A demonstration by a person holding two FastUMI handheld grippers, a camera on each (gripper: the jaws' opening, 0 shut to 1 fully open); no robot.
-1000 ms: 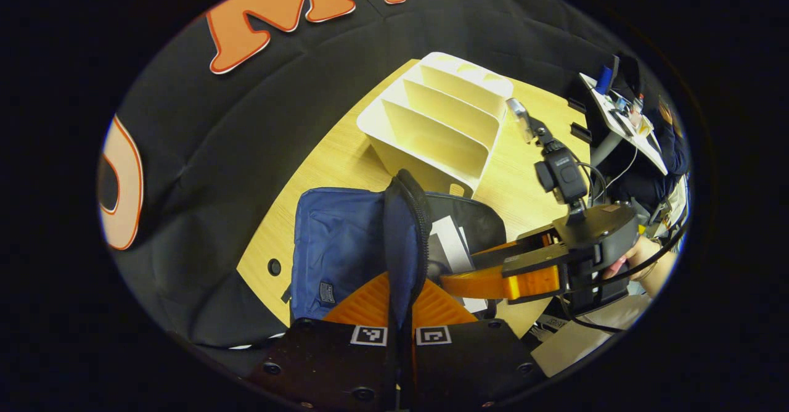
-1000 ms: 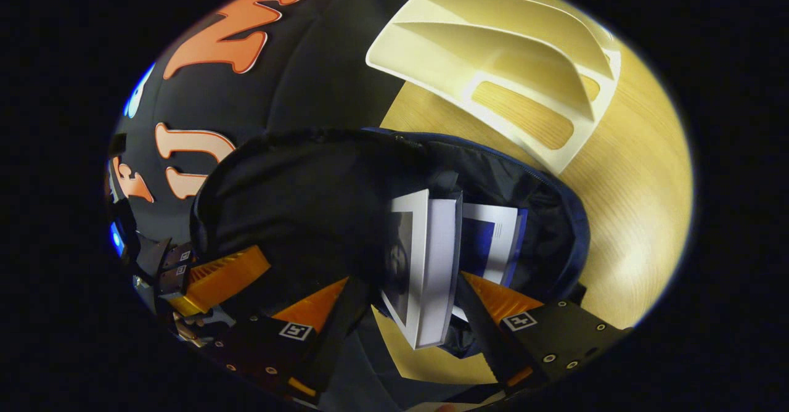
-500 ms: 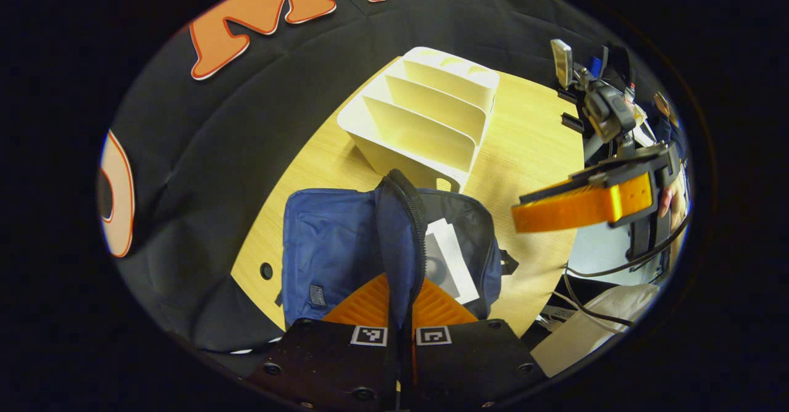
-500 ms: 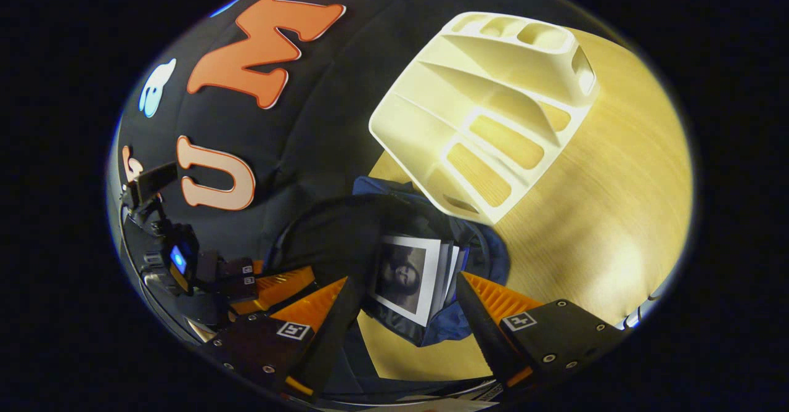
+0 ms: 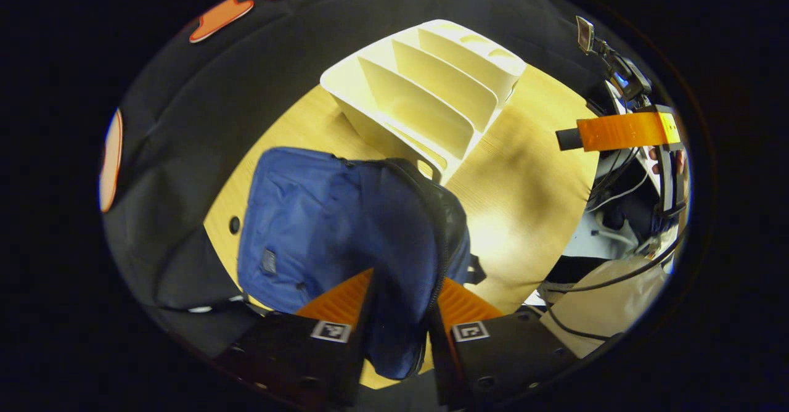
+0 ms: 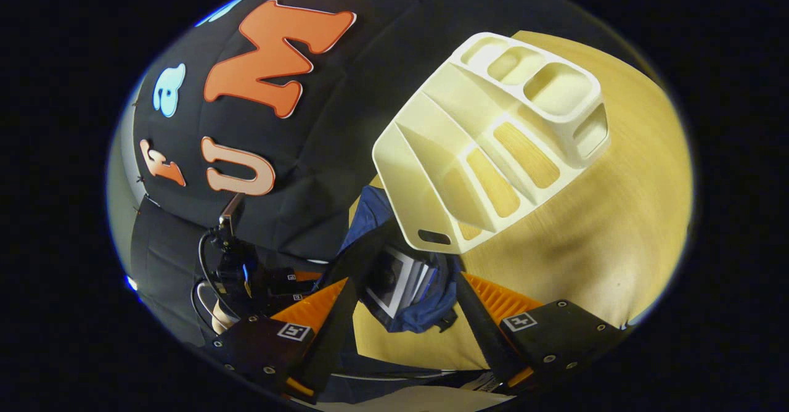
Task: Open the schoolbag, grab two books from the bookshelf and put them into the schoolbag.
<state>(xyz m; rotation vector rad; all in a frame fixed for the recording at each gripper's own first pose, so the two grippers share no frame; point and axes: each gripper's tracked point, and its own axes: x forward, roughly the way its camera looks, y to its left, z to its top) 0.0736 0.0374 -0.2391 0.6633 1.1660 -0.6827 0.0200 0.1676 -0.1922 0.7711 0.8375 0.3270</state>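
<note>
The light wooden tabletop [image 5: 524, 184] carries your cream plastic slotted bookshelf [image 5: 431, 91] and, just beside it, the blue fabric schoolbag [image 5: 320, 221] with white-edged books [image 6: 400, 279] inside. Your left hand-held gripper [image 5: 399, 313] pinches the schoolbag's flap; your right hand-held gripper [image 6: 400, 313] hangs spread above.

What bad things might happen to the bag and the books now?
1. The left gripper has its jaws around the schoolbag's flap edge; if it lets go suddenly, the flap may flop over the opening.
2. In the right gripper view, the books stick up out of the bag's mouth, so they might snag the zipper or slide out if the bag tips.
3. The bag sits right against the bookshelf; tugging it might nudge the shelf.
</note>
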